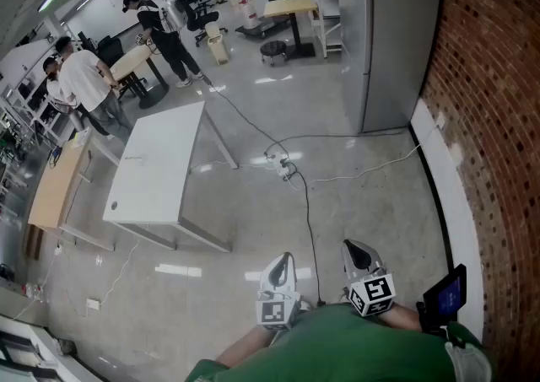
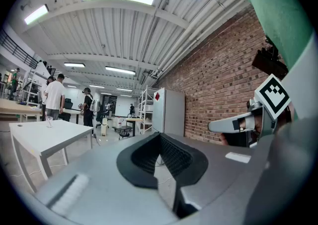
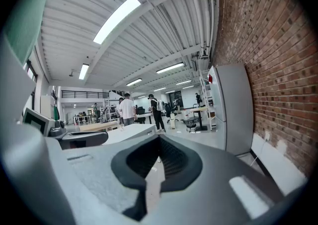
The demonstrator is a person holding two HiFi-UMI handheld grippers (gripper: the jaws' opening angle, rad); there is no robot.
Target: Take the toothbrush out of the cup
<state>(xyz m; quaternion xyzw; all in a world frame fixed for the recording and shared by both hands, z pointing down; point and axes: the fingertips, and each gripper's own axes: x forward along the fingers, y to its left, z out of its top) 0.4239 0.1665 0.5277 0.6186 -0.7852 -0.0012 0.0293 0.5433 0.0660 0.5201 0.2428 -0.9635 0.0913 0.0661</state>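
Note:
A white table [image 1: 169,161] stands on the floor some way ahead and to the left. Near its front left corner sits a small clear cup [image 1: 114,206]; the left gripper view shows the cup [image 2: 48,120] as tiny, and I cannot make out a toothbrush in it. Both grippers are held close to my chest, far from the table. The left gripper [image 1: 280,264] and the right gripper [image 1: 357,250] point forward with jaws together and nothing in them. The left gripper [image 2: 159,137] and the right gripper [image 3: 159,142] show shut pads in their own views.
A cable and power strip [image 1: 283,166] lie on the floor between me and the table. A tall grey cabinet [image 1: 396,34] stands against the brick wall [image 1: 498,119] on the right. Several people [image 1: 84,81] stand at desks at the back left. A small screen [image 1: 445,293] sits by my right arm.

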